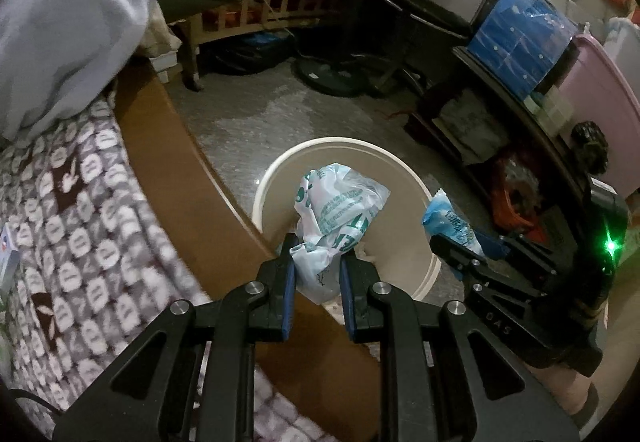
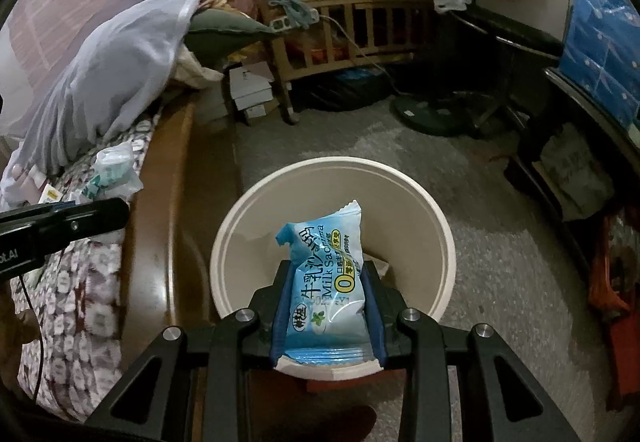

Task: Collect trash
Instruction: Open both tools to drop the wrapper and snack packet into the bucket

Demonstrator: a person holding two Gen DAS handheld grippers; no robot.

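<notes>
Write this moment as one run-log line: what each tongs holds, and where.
left tongs: shut on plastic bag | right tongs: shut on snack wrapper | both above bin | nothing dropped yet

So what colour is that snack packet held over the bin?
The snack packet is light blue and white with dark lettering; the right wrist view shows it best.

Dim, flat indoor light, heavy fisheye bending, dark corners, perhaps slight motion blur on the blanket (image 1: 80,242).
</notes>
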